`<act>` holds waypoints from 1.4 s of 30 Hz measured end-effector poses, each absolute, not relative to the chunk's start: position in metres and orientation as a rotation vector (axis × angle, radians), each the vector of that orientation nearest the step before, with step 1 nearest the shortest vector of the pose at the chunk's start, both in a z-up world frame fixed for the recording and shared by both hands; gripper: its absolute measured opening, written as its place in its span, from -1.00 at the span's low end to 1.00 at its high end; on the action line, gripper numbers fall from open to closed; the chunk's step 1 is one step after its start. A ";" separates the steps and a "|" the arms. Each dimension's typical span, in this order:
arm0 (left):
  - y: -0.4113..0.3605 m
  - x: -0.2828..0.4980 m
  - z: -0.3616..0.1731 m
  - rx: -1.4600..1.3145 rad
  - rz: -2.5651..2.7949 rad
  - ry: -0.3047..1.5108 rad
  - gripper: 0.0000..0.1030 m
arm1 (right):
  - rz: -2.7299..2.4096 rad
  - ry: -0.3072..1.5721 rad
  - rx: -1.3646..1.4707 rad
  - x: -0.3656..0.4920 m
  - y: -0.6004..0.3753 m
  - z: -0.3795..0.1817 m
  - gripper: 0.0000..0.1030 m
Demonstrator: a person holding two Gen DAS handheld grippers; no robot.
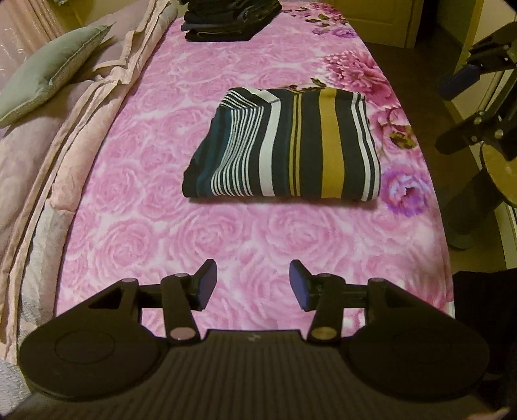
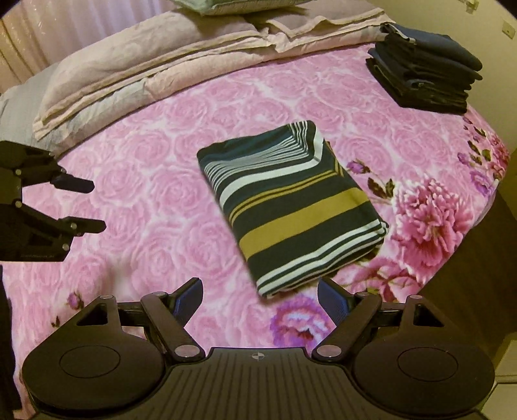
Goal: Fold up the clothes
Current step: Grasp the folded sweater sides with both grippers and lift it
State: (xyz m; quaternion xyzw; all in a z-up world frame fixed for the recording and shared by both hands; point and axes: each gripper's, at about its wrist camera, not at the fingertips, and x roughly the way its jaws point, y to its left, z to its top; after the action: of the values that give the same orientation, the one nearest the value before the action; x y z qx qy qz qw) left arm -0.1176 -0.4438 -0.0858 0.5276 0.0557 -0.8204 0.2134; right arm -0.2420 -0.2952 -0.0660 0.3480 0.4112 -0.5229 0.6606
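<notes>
A striped garment (image 1: pixel 284 145) in navy, white and mustard lies folded into a neat rectangle on the pink floral bedspread (image 1: pixel 194 97); it also shows in the right wrist view (image 2: pixel 290 203). My left gripper (image 1: pixel 253 284) is open and empty, hovering over the bedspread short of the garment's near edge. My right gripper (image 2: pixel 260 295) is open and empty, just short of the garment's near corner. Each gripper shows in the other's view: the right gripper (image 1: pixel 462 106) at the right edge, the left gripper (image 2: pixel 87 205) at the left edge, both open.
A stack of dark folded clothes (image 1: pixel 229 19) sits at the far end of the bed, also in the right wrist view (image 2: pixel 423 68). A rumpled pale pink duvet (image 2: pixel 161 61) and a grey-green pillow (image 1: pixel 48 71) lie along one side. The bed edge drops to the floor (image 1: pixel 420 58).
</notes>
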 end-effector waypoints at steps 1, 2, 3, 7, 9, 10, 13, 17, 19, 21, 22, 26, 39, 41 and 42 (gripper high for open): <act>-0.443 -0.118 -0.086 1.466 -2.282 0.155 -0.13 | -1.182 0.934 0.788 -0.241 -0.294 -0.067 0.58; -0.442 -0.118 -0.087 1.467 -2.287 0.155 -0.13 | -1.181 0.938 0.789 -0.241 -0.292 -0.067 0.58; -0.442 -0.118 -0.087 1.469 -2.290 0.153 -0.13 | -1.181 0.940 0.789 -0.240 -0.292 -0.068 0.58; -0.443 -0.118 -0.089 1.471 -2.296 0.152 -0.13 | -1.177 0.947 0.792 -0.237 -0.291 -0.070 0.58; -0.445 -0.119 -0.089 1.478 -2.301 0.142 -0.13 | -1.174 0.948 0.794 -0.236 -0.293 -0.071 0.58; -0.446 -0.119 -0.089 1.481 -2.303 0.137 -0.13 | -1.173 0.948 0.794 -0.235 -0.293 -0.072 0.58; -0.451 -0.120 -0.091 1.488 -2.304 0.121 -0.13 | -1.169 0.954 0.792 -0.233 -0.295 -0.074 0.58; -0.456 -0.123 -0.097 1.479 -2.305 0.061 -0.07 | -1.165 0.974 0.767 -0.232 -0.297 -0.079 0.58; -0.456 -0.125 -0.102 1.460 -2.335 -0.029 0.10 | -1.159 1.005 0.708 -0.229 -0.296 -0.081 0.58; -0.453 -0.129 -0.112 1.450 -2.367 -0.178 0.34 | -1.132 1.079 0.579 -0.219 -0.294 -0.087 0.58; -0.451 -0.132 -0.119 1.457 -2.379 -0.269 0.35 | -1.108 1.109 0.524 -0.215 -0.293 -0.094 0.58; -0.447 -0.148 -0.159 1.505 -2.393 -0.641 0.35 | -1.002 1.226 0.344 -0.197 -0.291 -0.134 0.58; -0.488 -0.202 -0.282 1.403 -2.390 -1.470 0.67 | -1.047 1.227 0.249 -0.200 -0.334 -0.276 0.58; -0.498 -0.208 -0.294 1.387 -2.388 -1.549 0.68 | -1.037 1.223 0.192 -0.202 -0.331 -0.282 0.58; -0.502 -0.211 -0.297 1.373 -2.387 -1.582 0.70 | -1.033 1.220 0.163 -0.203 -0.330 -0.284 0.57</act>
State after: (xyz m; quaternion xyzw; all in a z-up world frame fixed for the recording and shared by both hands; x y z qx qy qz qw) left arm -0.2109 -0.5023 -0.2973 0.4323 -0.4982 -0.7514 -0.0172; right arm -0.2027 -0.3297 -0.2842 0.0731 0.5466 -0.4626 0.6942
